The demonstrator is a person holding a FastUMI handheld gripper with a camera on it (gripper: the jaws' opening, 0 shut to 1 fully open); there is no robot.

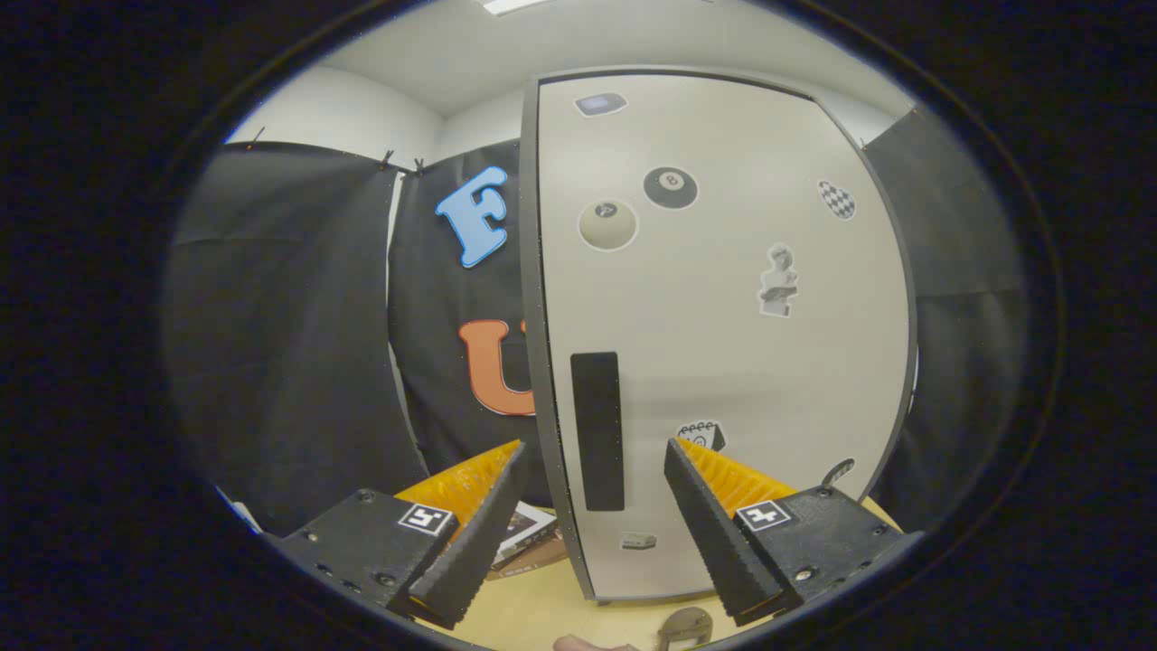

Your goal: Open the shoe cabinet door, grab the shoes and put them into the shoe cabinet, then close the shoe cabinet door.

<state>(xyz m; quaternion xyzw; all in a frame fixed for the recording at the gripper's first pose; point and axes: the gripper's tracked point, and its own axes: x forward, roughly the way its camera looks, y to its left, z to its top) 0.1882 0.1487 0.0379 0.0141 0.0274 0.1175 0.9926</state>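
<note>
The shoe cabinet door [723, 344] stands just ahead of me, pale grey with a dark frame and several stickers on it. Its black vertical handle strip [597, 431] sits near the door's left edge, between my two fingers and slightly beyond their tips. My gripper [597, 452] is open, its fingers spread to either side of the handle and the door's left edge, touching nothing. The door looks shut or nearly so. No shoes are visible.
The cabinet stands on a light wooden surface [542, 615]. Some flat printed boxes or papers [524, 538] lie behind my left finger. A small metal object [684, 626] rests on the wood below the door. Black cloth walls hang left and right.
</note>
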